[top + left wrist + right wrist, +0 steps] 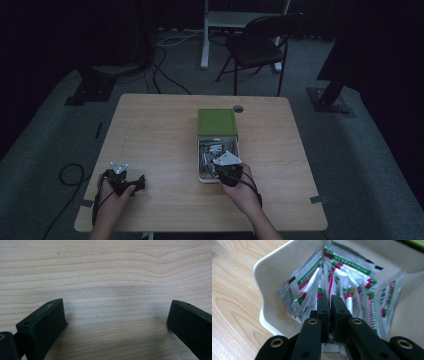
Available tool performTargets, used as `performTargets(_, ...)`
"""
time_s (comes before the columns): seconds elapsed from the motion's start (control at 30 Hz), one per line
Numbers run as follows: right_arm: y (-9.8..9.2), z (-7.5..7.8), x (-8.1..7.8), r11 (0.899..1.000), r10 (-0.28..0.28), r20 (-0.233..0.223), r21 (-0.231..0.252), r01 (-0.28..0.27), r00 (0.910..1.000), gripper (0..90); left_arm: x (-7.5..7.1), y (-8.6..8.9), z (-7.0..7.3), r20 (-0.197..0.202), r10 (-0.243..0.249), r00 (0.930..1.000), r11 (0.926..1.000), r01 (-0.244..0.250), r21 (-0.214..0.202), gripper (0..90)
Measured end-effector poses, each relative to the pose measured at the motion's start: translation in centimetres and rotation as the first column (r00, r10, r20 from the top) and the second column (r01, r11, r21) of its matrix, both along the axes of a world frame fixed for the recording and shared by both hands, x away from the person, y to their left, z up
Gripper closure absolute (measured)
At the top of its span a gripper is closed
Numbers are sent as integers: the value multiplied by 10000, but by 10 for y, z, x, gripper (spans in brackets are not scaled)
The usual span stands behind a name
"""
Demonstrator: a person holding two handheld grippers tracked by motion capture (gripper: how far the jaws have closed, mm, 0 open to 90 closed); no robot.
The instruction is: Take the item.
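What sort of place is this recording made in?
Probably a lab or recording studio: a lone wooden table on grey carpet, dark curtains around, loose cables on the floor, a folding chair behind.

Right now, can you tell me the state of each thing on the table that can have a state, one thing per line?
Green box with white pull-out drawer: drawer pulled out toward the person, open.
White drawer: holds many silver foil sachets.
Silver foil sachets with green and red print: standing crowded together in the drawer.
Right gripper: shut on one sachet.
Left gripper: open, nothing between the jaws, over bare wooden table.
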State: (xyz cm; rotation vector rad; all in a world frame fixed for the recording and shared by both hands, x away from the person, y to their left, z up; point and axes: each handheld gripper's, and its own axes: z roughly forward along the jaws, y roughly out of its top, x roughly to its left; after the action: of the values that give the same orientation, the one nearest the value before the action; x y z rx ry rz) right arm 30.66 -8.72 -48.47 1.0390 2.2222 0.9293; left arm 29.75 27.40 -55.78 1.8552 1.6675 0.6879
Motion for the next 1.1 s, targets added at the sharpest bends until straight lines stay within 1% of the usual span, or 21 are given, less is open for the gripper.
performTargets(0.07, -1, 1, 0, 10000, -20, -3, 39, 20, 10000, 866, 0, 0, 0, 1, 0, 10000, 10000, 0, 0, 26)
performTargets(0.1, -3, 4, -1, 10000, 22, -24, 38, -22, 10000, 868, 0, 0, 0, 0, -1, 10000, 10000, 1, 0, 26)
performTargets(0.2, -5, 8, -4, 9998, 11, 33, 211, -11, 10000, 871, 0, 0, 0, 1, -1, 10000, 10000, 1, 1, 26)
performTargets(0.33, -9, 15, -4, 9974, 9, -77, 723, -4, 10000, 872, 0, 0, 0, 1, 0, 10000, 10000, 0, -1, 26)
performTargets(0.37, -10, 17, -5, 9971, 93, -94, 753, -86, 9999, 872, 0, 0, 0, -2, -1, 10000, 10000, 1, -1, 25)
performTargets(0.4, -10, 19, -6, 9961, 49, -16, 880, -47, 10000, 873, 0, 0, 0, -1, 0, 10000, 10000, 0, 0, 25)
performTargets(0.43, -11, 21, -7, 9961, 85, 61, 878, -90, 9999, 873, 0, 0, 0, -2, -1, 10000, 10000, 1, 2, 25)
performTargets(0.5, -10, 25, -9, 9942, 147, 98, 1065, -157, 9998, 874, 0, 0, 0, -2, -1, 10000, 10000, 1, 0, 25)
performTargets(0.53, -10, 27, -10, 9944, 207, 144, 1030, -221, 9997, 873, 0, 0, 0, -3, -2, 10000, 10000, 2, 2, 26)
performTargets(0.6, -11, 32, -10, 9910, 233, 102, 1312, -245, 9997, 874, 0, 0, 0, -1, 0, 10000, 10000, 0, 1, 26)
performTargets(0.63, -11, 34, -10, 9912, 308, 131, 1286, -322, 9994, 874, 0, 0, 0, -2, -2, 10000, 10000, 2, 4, 26)
performTargets(0.67, -11, 37, -10, 9885, 332, 94, 1474, -342, 9994, 874, 0, 0, 0, -3, -1, 10000, 10000, 1, 0, 26)
performTargets(0.7, -11, 37, -10, 9885, 332, 94, 1474, -342, 9994, 874, 0, 0, 0, -3, -1, 10000, 10000, 1, 0, 25)
performTargets(0.73, -13, 42, -11, 9858, 378, 86, 1635, -387, 9992, 874, 0, 0, 0, -5, 0, 10000, 10000, 0, -1, 26)
performTargets(0.8, -14, 46, -11, 9842, 335, 129, 1735, -353, 9994, 874, 0, 0, 0, -7, -2, 10000, 10000, 2, -1, 25)
performTargets(0.83, -14, 49, -12, 9836, 258, 194, 1780, -288, 9995, 875, 0, 0, 0, -7, -2, 10000, 10000, 2, -1, 25)
performTargets(0.93, -15, 56, -14, 9806, 301, 352, 1927, -363, 9989, 875, 0, 0, 0, -57, -10, 10000, 10000, 10, 14, 25)
performTargets(1.0, -16, 61, -15, 9804, 313, 451, 1931, -395, 9985, 875, 0, 0, 0, -25, -3, 10000, 10000, 3, 6, 25)
performTargets(1.03, -17, 65, -15, 9794, 279, 571, 1981, -387, 9980, 875, 0, 0, 0, -22, -3, 10000, 10000, 3, 8, 25)
performTargets(1.07, -18, 68, -15, 9803, 289, 643, 1932, -409, 9975, 875, 0, 0, 0, -26, -6, 10000, 10000, 6, 9, 25)
performTargets(1.1, -20, 72, -15, 9774, 281, 724, 2070, -426, 9970, 875, 0, 0, 0, -26, -6, 10000, 10000, 6, 9, 25)
